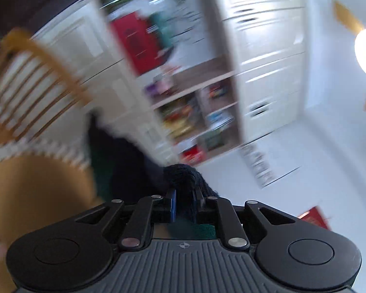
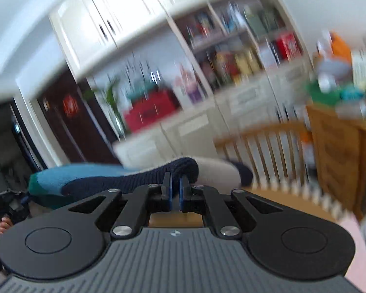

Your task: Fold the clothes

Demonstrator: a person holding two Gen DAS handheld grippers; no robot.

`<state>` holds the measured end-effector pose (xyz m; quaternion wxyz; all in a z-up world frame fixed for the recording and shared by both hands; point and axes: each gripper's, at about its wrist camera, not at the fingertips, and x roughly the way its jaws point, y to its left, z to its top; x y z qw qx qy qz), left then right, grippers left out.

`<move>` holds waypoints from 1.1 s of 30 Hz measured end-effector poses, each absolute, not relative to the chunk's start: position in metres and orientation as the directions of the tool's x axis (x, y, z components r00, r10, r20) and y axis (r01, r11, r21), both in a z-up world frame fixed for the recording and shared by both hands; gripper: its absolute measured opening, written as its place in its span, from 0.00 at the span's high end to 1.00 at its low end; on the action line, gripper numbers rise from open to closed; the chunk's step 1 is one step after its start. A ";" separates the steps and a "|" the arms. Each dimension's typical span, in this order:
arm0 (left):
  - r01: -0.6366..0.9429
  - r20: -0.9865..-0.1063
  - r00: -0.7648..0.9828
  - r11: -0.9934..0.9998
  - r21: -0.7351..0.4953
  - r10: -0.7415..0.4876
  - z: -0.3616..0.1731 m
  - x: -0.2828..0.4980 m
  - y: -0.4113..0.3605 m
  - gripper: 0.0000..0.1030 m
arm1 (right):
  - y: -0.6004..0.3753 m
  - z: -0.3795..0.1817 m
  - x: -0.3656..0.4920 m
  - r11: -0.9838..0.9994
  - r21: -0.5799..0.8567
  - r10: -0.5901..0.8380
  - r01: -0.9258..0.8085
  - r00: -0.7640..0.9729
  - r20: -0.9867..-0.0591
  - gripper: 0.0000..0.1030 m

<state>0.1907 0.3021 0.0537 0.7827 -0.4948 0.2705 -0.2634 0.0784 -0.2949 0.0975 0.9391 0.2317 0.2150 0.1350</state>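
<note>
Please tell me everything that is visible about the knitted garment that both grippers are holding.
The garment is a thick, ribbed knit, mostly dark navy, with light blue, green and cream parts. It is lifted off the wooden table, and it stretches sideways in the right wrist view. The right hand-held gripper pinches a rolled navy edge. The left hand-held gripper also clamps a navy fold, and the rest hangs down dark on its left. Blur hides finer details.

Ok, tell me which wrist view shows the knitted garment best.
The right wrist view. There the knitted garment stretches leftward from the right gripper, showing navy, light blue, green and cream bands. The left wrist view shows only a bunched navy fold clamped in the left gripper, plus a dark, blurred length hanging beyond.
</note>
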 end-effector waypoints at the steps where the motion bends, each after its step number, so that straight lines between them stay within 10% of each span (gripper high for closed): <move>1: 0.047 -0.248 0.695 0.387 -0.921 -0.675 0.019 0.176 0.308 0.86 | -0.289 0.065 0.074 0.858 0.500 0.354 -0.116 0.840 -0.412 0.95; 7: -0.471 -0.677 0.549 0.487 -0.736 -0.491 -0.137 0.094 0.351 0.97 | -0.267 -0.119 0.045 0.868 0.471 0.319 0.161 0.546 -0.775 0.91; 9: -0.467 -0.714 0.572 0.556 -0.688 -0.403 -0.131 0.082 0.362 0.95 | -0.253 -0.136 0.037 0.933 0.330 0.225 0.142 0.485 -0.845 0.87; 12: -0.348 -0.714 0.617 0.699 -0.625 -0.331 -0.094 0.083 0.355 0.73 | -0.242 -0.127 0.028 0.956 0.275 0.190 0.097 0.511 -0.838 0.47; 16: -0.162 -0.714 0.602 0.821 -0.548 -0.358 -0.075 0.106 0.306 0.55 | -0.237 -0.103 0.054 0.964 0.262 0.186 0.041 0.601 -0.777 0.44; 26: 0.111 -0.861 0.505 0.994 -0.008 -0.063 -0.136 0.133 0.155 0.57 | -0.205 -0.152 0.079 0.994 0.114 0.093 0.005 0.540 -0.837 0.58; 29: 0.060 -0.885 0.463 0.998 -0.033 -0.057 -0.129 0.129 0.159 0.61 | -0.205 -0.148 0.075 0.988 0.153 0.135 -0.007 0.511 -0.849 0.81; 33: 0.014 -0.921 0.377 0.995 -0.098 -0.096 -0.122 0.100 0.179 0.75 | -0.205 -0.139 0.055 0.990 0.118 0.138 -0.074 0.427 -0.894 0.82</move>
